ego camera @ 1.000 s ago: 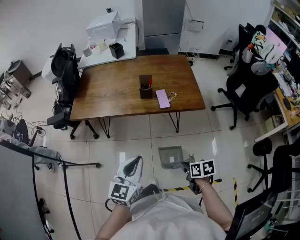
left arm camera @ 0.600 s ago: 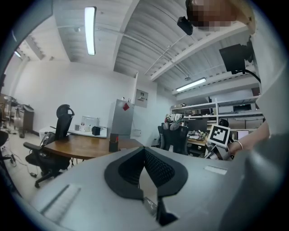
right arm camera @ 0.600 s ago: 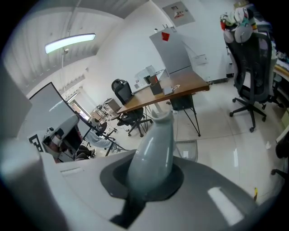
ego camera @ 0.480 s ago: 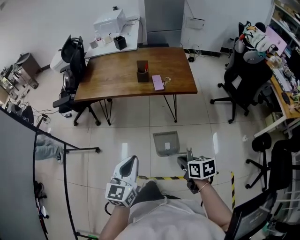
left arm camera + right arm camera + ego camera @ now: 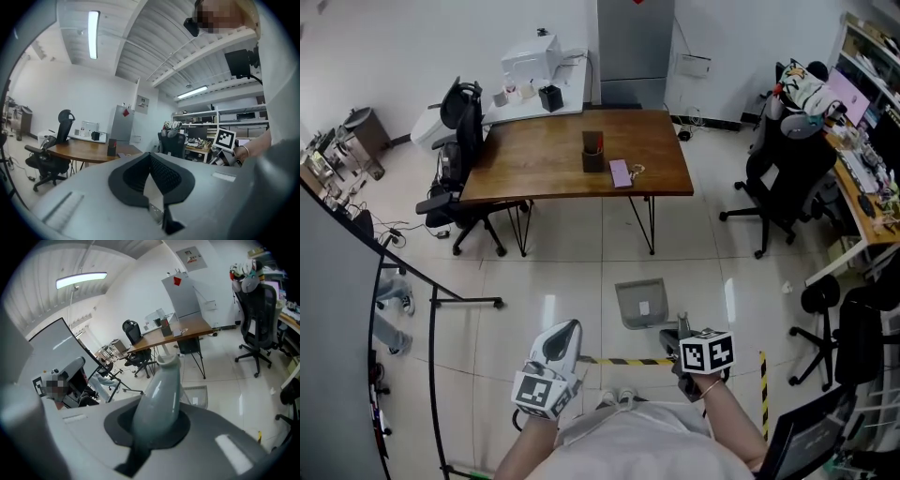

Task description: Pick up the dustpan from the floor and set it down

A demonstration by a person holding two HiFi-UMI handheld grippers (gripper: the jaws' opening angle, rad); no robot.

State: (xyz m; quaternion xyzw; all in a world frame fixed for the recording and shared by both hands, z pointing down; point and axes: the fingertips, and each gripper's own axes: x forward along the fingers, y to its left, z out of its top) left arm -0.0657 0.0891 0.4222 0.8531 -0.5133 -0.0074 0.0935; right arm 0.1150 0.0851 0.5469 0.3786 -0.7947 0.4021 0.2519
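Right hand-held gripper (image 5: 679, 330) clamped on dustpan (image 5: 641, 302) handle so the pan hangs forward; left hand-held gripper (image 5: 565, 332) closed, empty, clear.

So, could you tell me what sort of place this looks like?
Probably an office or lab workroom: a brown wooden table, black wheeled office chairs, and a white side desk carrying a white boxy machine.

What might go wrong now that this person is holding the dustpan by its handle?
The right gripper grips the dustpan only at its handle, so the pan out front may swing or slip loose. The left gripper is empty and gives no support. If the pan dips, it might catch on the floor.
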